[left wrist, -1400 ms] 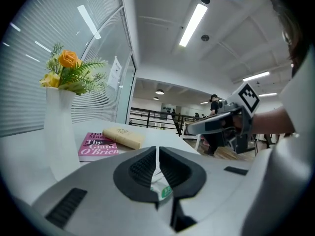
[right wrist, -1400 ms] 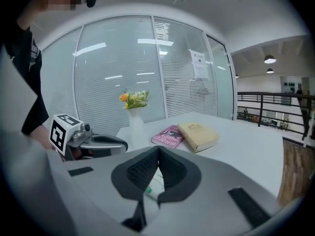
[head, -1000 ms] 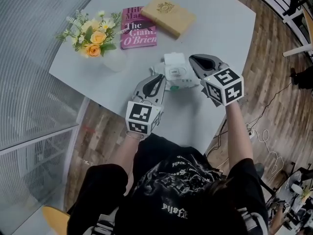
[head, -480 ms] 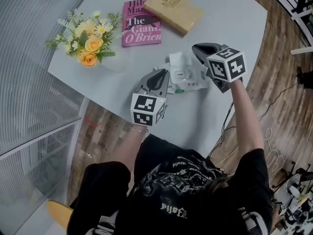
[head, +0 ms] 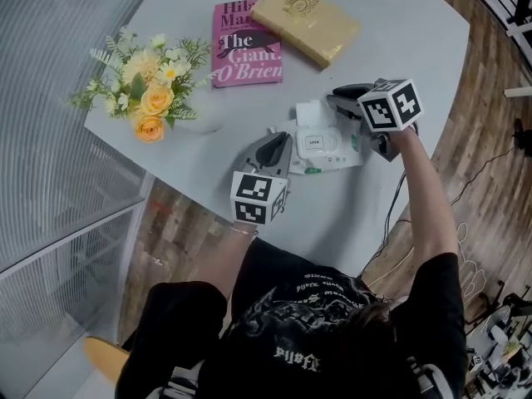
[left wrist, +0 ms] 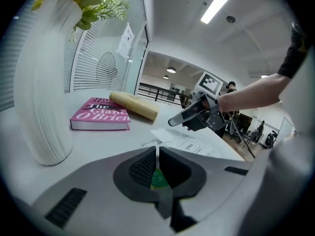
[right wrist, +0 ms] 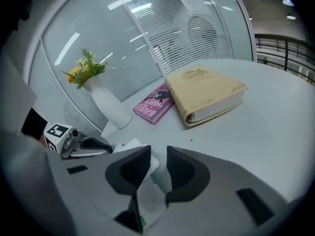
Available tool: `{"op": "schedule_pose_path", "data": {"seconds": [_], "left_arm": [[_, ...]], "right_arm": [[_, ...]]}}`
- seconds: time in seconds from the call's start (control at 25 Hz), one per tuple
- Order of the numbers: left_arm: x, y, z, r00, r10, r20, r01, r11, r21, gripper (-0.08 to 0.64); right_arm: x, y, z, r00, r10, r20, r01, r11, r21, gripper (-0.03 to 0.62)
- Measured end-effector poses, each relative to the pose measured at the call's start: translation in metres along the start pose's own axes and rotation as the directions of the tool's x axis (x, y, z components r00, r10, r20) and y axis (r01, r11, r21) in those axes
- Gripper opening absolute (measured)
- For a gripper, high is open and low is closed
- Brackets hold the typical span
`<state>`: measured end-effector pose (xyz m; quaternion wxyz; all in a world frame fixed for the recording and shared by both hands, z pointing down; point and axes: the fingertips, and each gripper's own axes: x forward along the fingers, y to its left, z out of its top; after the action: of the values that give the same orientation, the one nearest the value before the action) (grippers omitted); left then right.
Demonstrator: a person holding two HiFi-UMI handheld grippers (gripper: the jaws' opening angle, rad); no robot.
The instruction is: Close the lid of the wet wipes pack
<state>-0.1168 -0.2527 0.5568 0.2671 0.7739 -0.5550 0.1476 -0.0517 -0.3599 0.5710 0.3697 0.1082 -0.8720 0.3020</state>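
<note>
The white wet wipes pack (head: 326, 146) lies on the table between my two grippers, with a white flap (head: 311, 113) turned back at its far end. The left gripper (head: 281, 140) is shut on the pack's near left edge, and a thin white and green edge (left wrist: 157, 173) shows between its pads. At the pack's right end, the right gripper (head: 338, 100) has jaws that are opening. That end of the pack (right wrist: 150, 193) sits between and below the right pads, which do not press on it. An "OPEN" label (left wrist: 189, 144) lies flat on top.
A white vase of flowers (head: 150, 81) stands at the left. A pink book (head: 245, 44) and a tan book (head: 303, 19) lie at the back of the grey table (head: 399, 48). The table's near edge (head: 332, 248) runs just in front of the person's lap.
Both grippers have sunk toward the table with the pack. The right jaws, shut before, now stand apart. The left gripper keeps its hold on the pack's edge.
</note>
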Motion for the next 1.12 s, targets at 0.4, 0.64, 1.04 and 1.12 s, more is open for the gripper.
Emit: {"op": "schedule_pose_path", "data": {"seconds": [0.4,0.64,1.04,1.12], "left_arm": [[0.004,-0.001,-0.008,0.999,0.009,0.047,-0.013,0.995,0.096,0.021],[0.003,-0.002,-0.006,0.998,0.029,0.053,-0.036,0.991,0.127,0.021],[0.001,0.002,-0.01,0.998,0.039,0.054,-0.046,0.99,0.133,0.021],[0.003,0.0,-0.011,0.998,0.037,0.052,-0.044,0.99,0.131,0.021]], "right_arm": [[0.009,0.0,-0.009,0.993,0.113,-0.019,-0.111,0.989,0.101,0.119],[0.01,0.008,-0.007,0.992,0.123,0.0,-0.123,0.988,0.098,0.054],[-0.004,0.016,0.007,0.985,0.098,0.139,-0.119,0.981,0.151,0.037],[-0.011,0.016,0.008,0.977,0.099,0.188,-0.134,0.974,0.182,0.032]]}}
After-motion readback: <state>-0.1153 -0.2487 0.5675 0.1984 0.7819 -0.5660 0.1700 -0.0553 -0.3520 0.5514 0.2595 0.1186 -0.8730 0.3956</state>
